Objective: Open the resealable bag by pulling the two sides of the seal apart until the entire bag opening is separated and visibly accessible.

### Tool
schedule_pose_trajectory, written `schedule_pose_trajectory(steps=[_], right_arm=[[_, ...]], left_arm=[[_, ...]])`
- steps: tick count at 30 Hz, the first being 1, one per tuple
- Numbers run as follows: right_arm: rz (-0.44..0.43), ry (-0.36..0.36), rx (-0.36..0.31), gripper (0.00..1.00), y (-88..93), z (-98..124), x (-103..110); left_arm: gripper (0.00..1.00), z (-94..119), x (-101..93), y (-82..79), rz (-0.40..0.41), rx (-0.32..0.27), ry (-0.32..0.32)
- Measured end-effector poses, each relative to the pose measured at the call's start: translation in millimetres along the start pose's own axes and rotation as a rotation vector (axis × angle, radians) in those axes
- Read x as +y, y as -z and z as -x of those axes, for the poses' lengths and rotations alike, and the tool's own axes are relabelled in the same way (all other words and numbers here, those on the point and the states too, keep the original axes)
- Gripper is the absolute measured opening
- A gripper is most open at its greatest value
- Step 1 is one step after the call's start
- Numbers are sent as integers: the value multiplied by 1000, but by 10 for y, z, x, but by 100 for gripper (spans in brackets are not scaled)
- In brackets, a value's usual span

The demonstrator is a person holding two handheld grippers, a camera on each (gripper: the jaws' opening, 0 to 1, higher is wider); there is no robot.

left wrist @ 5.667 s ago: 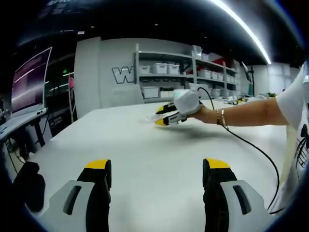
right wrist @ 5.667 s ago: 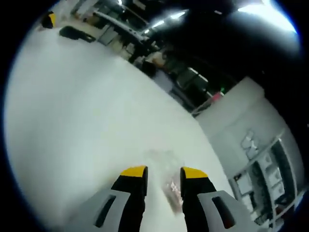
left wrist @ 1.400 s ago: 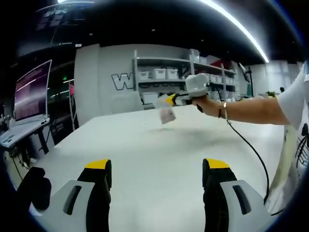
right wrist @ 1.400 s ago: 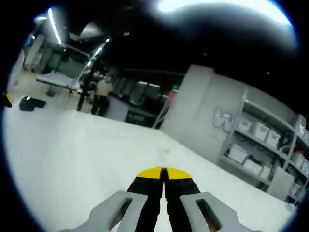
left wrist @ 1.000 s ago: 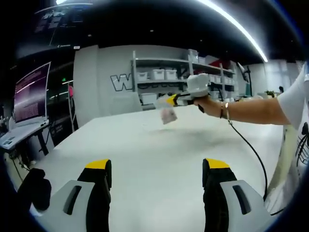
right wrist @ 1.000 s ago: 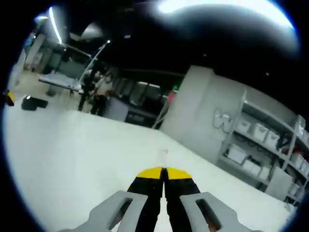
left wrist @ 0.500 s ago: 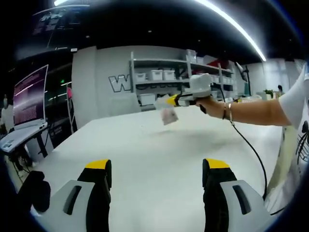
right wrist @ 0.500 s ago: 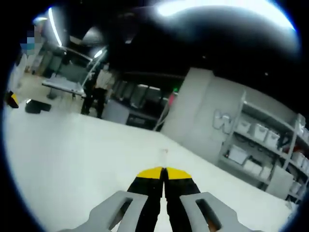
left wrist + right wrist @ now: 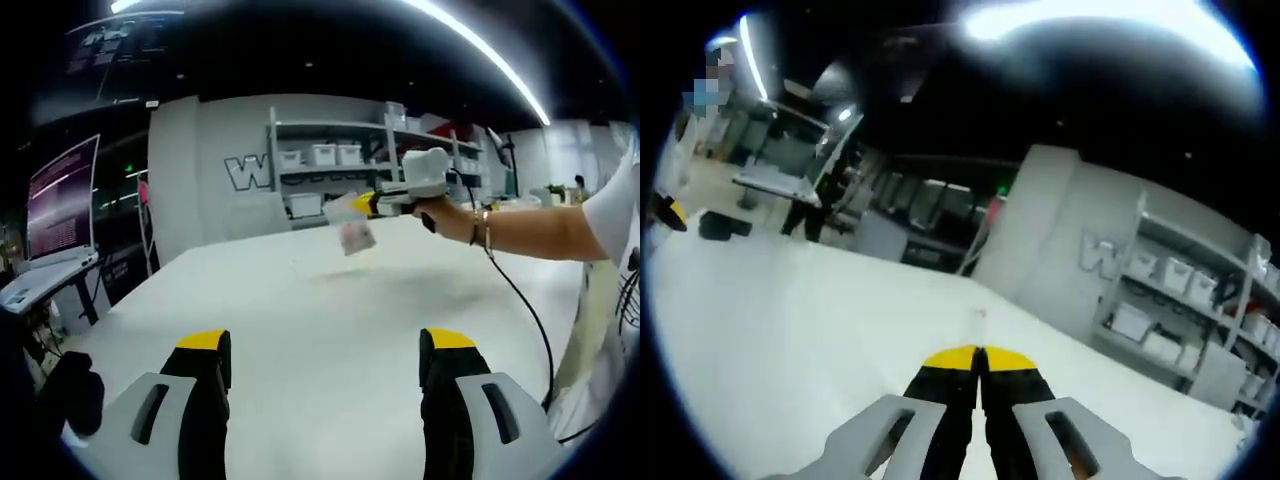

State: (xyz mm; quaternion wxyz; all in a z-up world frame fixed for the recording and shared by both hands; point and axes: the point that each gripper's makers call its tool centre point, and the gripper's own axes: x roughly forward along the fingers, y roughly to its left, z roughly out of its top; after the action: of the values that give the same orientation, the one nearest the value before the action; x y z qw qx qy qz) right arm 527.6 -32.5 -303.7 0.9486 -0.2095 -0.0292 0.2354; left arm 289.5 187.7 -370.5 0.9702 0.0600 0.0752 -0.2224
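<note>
Holding the bag (image 9: 352, 226) aloft by one edge — right tool (image 9: 366, 204) clamped on it, above the counter (image 9: 330, 320). Left tool (image 9: 323, 345) wide, empty. Next, likely: left pinches the opposite seal side — pull apart.

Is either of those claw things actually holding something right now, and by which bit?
The right gripper pinches a small clear bag by its top edge, off the table. The left gripper is open, holding nothing.

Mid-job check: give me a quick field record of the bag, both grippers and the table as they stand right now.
bag: small clear resealable bag, hanging in the air above the table
bag seal: too small to tell
right gripper: jaws shut on the bag's top edge, held up off the table
left gripper: jaws wide apart, nothing between them, low over the table
table: white
</note>
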Motion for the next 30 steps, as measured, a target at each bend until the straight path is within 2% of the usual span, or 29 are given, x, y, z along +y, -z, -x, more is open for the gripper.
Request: schedule_pose_trajectory(steps=[8, 30], right_arm=[[-6, -1, -11, 0, 0, 74, -43], [-26, -10, -55, 0, -84, 672, 105]], left_arm=[[76, 3, -24, -5, -4, -3, 5], [76, -69, -79, 1, -2, -5, 28]])
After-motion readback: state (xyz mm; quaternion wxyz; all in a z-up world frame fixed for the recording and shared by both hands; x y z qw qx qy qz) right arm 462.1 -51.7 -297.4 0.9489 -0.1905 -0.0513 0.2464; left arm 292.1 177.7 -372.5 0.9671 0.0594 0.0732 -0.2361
